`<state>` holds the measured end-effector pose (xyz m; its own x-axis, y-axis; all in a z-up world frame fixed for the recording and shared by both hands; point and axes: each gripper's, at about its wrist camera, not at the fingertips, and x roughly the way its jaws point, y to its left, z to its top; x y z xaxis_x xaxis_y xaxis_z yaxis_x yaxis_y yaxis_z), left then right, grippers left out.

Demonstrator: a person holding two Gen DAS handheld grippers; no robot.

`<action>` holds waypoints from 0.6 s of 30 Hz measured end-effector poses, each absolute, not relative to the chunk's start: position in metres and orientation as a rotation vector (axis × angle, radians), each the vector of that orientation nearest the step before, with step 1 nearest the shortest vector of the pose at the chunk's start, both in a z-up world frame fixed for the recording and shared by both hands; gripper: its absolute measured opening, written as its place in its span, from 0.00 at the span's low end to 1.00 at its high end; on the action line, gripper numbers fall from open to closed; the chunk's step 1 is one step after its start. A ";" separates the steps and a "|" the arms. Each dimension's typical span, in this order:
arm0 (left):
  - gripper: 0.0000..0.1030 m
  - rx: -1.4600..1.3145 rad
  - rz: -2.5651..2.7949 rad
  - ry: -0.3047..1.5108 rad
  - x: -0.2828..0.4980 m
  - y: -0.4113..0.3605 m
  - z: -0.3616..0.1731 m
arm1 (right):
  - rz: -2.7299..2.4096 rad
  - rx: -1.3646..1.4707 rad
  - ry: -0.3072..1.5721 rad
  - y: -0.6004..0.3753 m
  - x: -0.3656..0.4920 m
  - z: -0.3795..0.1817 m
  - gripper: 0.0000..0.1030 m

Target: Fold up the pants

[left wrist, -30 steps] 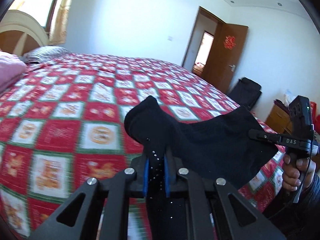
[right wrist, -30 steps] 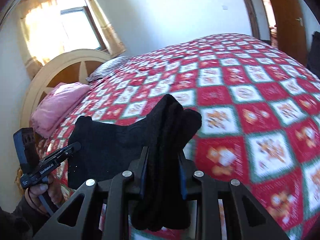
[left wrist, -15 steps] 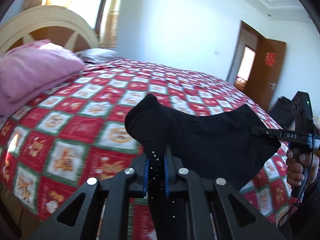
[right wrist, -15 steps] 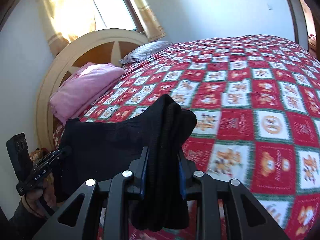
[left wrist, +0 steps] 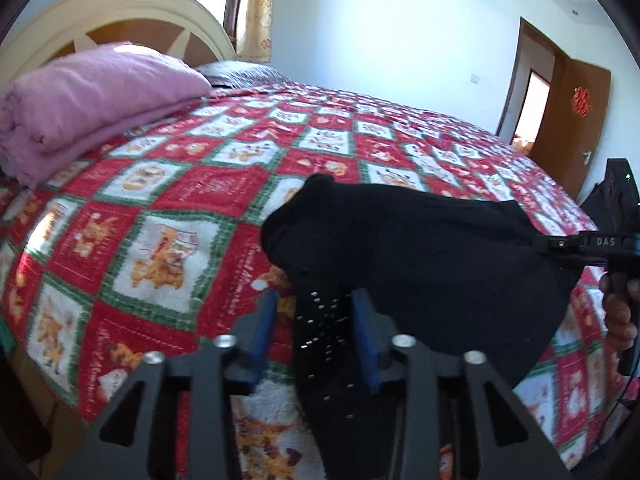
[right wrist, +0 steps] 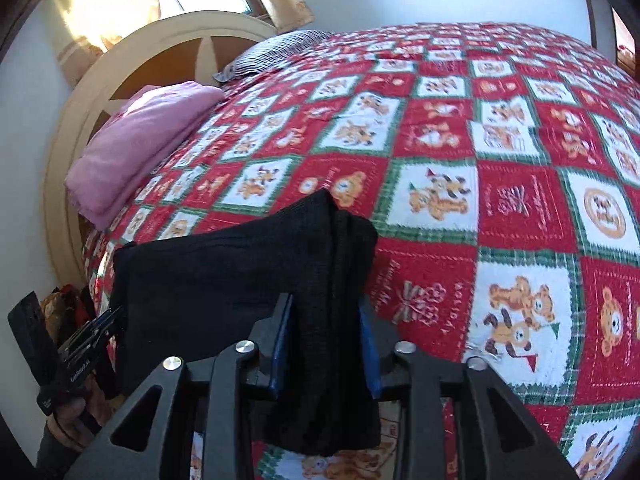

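Note:
The black pants (left wrist: 420,248) hang folded between my two grippers, above the near edge of the bed. My left gripper (left wrist: 316,316) has its jaws apart, with the pants' corner lying loose between the blue pads, a gap on the left side. My right gripper (right wrist: 326,320) is shut on the other bunched end of the pants (right wrist: 240,272), which droops below its fingers. The right gripper also shows at the right of the left wrist view (left wrist: 538,245), pinching the cloth's edge. The left gripper shows at the lower left of the right wrist view (right wrist: 118,318).
The bed carries a red, white and green checked quilt (right wrist: 500,184). A folded pink blanket (left wrist: 92,100) and a striped pillow (right wrist: 272,50) lie by the cream headboard (right wrist: 160,56). A brown door (left wrist: 572,128) stands open at the far right.
Both grippers have swung left toward the headboard end of the bed, carrying the pants. The left gripper's jaws have opened from their tight pinch on the cloth.

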<state>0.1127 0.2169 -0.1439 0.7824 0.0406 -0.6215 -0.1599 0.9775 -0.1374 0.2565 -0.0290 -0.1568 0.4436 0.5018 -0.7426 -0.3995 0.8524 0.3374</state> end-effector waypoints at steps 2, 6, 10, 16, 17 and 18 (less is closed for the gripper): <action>0.57 -0.173 0.133 0.670 0.111 0.216 -0.143 | 0.551 0.150 0.959 -0.035 0.257 -0.160 0.47; 0.62 -0.135 0.165 0.664 0.104 0.214 -0.138 | 0.515 0.200 0.941 -0.049 0.252 -0.159 0.53; 0.67 -0.094 0.189 0.647 0.090 0.204 -0.128 | 0.433 0.220 0.880 -0.072 0.237 -0.151 0.53; 0.72 -0.058 0.186 0.623 0.072 0.182 -0.108 | 0.292 0.212 0.865 -0.112 0.208 -0.146 0.53; 0.72 -0.058 0.181 0.616 0.068 0.178 -0.103 | 0.287 0.222 0.865 -0.118 0.203 -0.145 0.53; 0.72 -0.058 0.177 0.613 0.067 0.175 -0.101 | 0.287 0.232 0.863 -0.123 0.196 -0.143 0.53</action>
<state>0.0667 0.1746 -0.1009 0.8036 0.1480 -0.5765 -0.1821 0.9833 -0.0014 0.1963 -0.1233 -0.1432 0.6160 0.3395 -0.7109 -0.1531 0.9368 0.3147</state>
